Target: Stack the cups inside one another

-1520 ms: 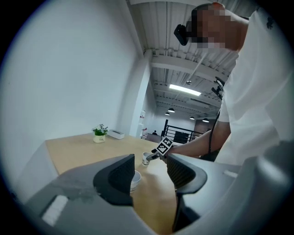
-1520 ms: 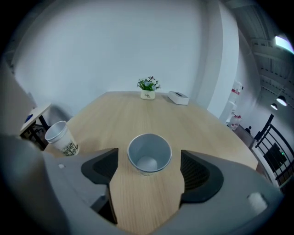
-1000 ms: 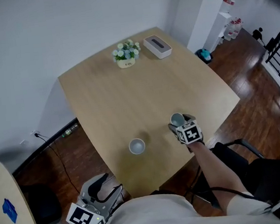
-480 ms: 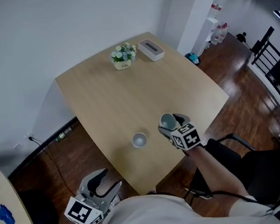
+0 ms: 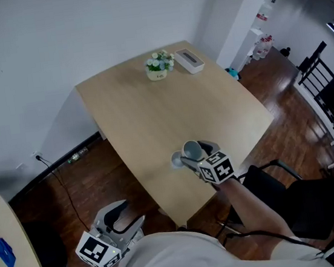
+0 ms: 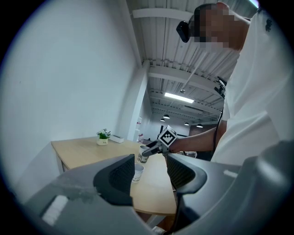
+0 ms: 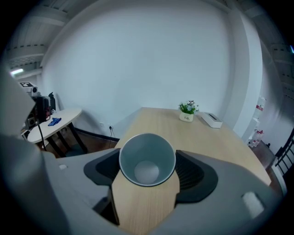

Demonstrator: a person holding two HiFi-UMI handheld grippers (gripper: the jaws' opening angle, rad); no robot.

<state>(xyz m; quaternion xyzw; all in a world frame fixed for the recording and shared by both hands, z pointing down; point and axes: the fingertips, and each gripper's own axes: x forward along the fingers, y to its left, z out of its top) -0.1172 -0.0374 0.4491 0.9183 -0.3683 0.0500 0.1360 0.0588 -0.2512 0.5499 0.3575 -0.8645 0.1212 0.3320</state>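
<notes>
A grey paper cup point(image 5: 191, 150) hangs just above the wooden table point(image 5: 152, 113) near its front edge, upright, with my right gripper point(image 5: 197, 158) shut on it. In the right gripper view that cup point(image 7: 147, 159) fills the gap between the jaws, and its inside is empty. A second cup point(image 5: 175, 159) stands on the table right beside it on the left, partly hidden; the left gripper view shows it point(image 6: 136, 173) below the held cup point(image 6: 143, 153). My left gripper point(image 5: 126, 218) is open and empty, low off the table's near-left corner.
A small potted plant point(image 5: 158, 64) and a white tissue box point(image 5: 191, 59) sit at the table's far edge. A black chair point(image 5: 272, 192) stands by the front right. A round side table point(image 5: 12, 254) with a blue item is at the left.
My right gripper has carried its cup leftward, from well to the right of the standing cup to right beside it. The left gripper has stayed low at the left.
</notes>
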